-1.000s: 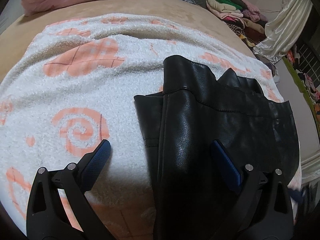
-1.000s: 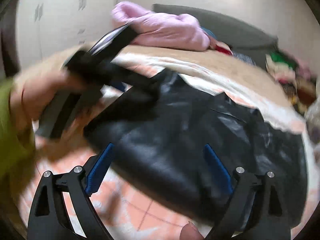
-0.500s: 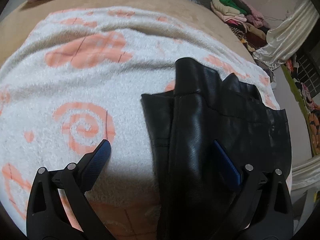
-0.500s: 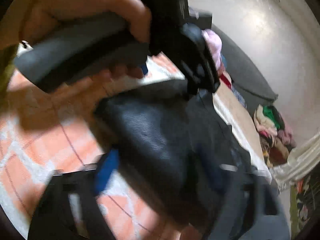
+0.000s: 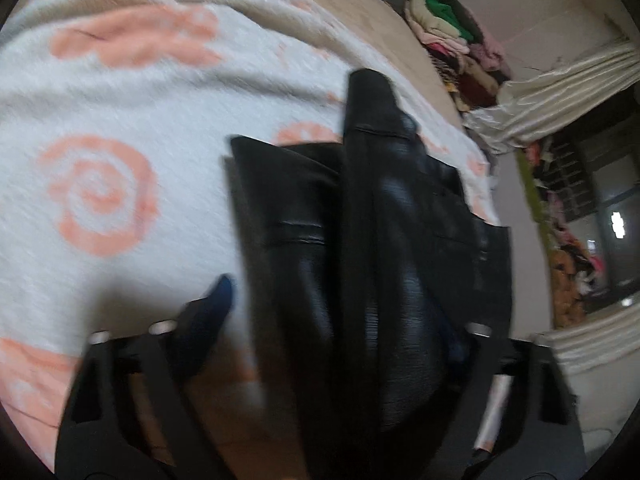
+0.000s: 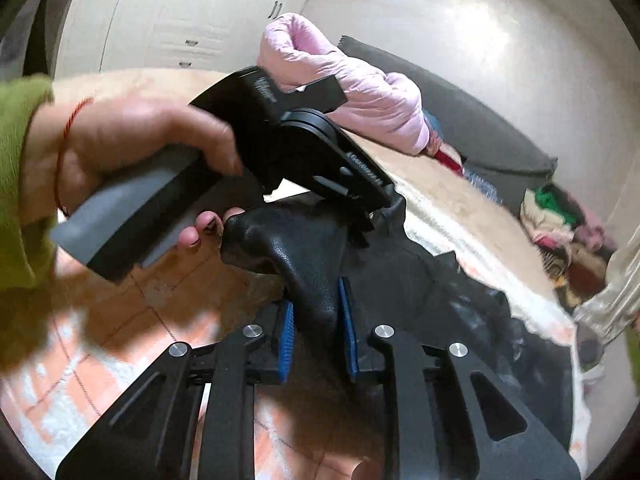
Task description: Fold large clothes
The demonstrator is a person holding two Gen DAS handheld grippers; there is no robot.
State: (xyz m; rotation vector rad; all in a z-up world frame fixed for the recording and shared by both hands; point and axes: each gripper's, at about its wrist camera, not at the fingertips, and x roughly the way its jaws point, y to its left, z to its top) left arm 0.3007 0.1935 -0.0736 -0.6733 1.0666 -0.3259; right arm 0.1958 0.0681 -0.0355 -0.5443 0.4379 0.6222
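R claw [image 6: 316, 330] clamps grainy black leather jacket [image 6: 312, 280] fold; L claw [image 5: 340, 312] spread wide over it

Tan bed [image 5: 384, 20] spread with white blanket [image 5: 168, 92] (orange swirls), bearing black leather garment [image 5: 400, 240] and pink bundle [image 6: 360, 96].

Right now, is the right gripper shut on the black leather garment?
Shut: the right gripper has its jaws pinching a raised fold of the black leather garment.
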